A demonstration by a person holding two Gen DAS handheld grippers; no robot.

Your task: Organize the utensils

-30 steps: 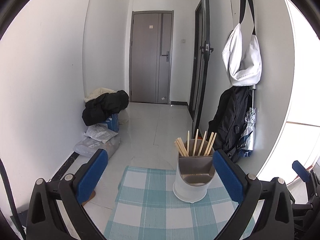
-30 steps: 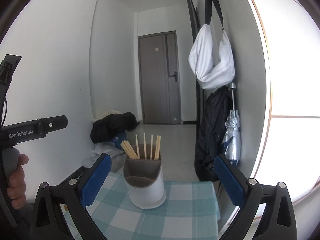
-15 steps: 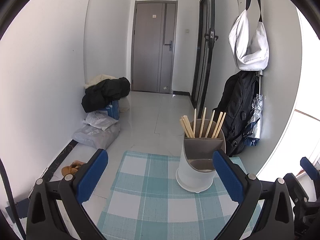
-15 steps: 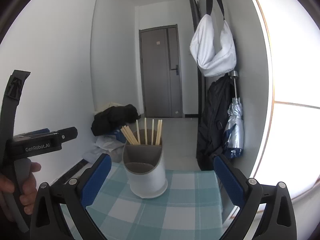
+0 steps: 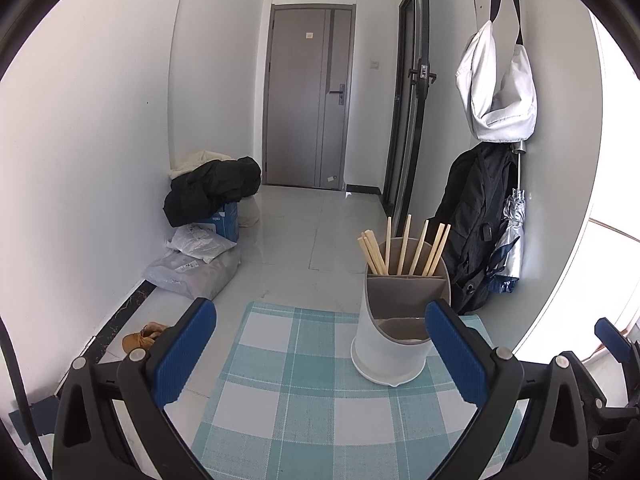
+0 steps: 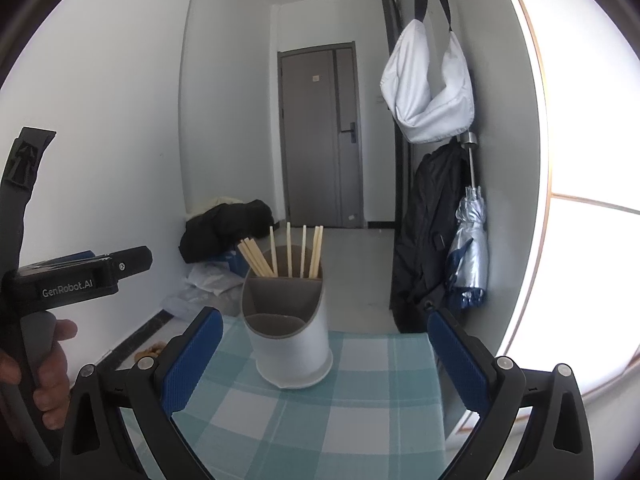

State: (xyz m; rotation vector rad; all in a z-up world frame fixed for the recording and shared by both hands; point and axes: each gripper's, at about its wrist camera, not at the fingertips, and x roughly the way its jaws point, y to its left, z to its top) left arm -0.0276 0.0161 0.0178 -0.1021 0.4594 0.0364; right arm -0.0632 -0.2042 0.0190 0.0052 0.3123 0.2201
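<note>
**Chopsticks stand sorted in holder as both grippers wait empty**

Left wrist view: The left gripper hovers above the checked cloth with its blue fingers spread wide and holding nothing. The white holder stands upright on the surface, just ahead of the right-hand finger and apart from it. The chopsticks sit in the holder's rear compartment, long axes close to vertical, tips fanning slightly outward; the front compartment looks bare. A door closes the corridor well behind the holder.

Right wrist view: The right gripper is likewise parted and empty, with the holder between its fingers but farther out, untouched. The chopsticks rise from the compartment farthest from the camera, one cluster leaning left. The left gripper's body shows at the frame's left edge, held in a hand.

The chopsticks are likely light, stiff, smooth and prone to rolling or twisting in a pinch, so a hold across the exposed upper shafts would suit, lifting straight along their axis. The holder appears to be light plastic and may tip if a stick drags its rim.
</note>
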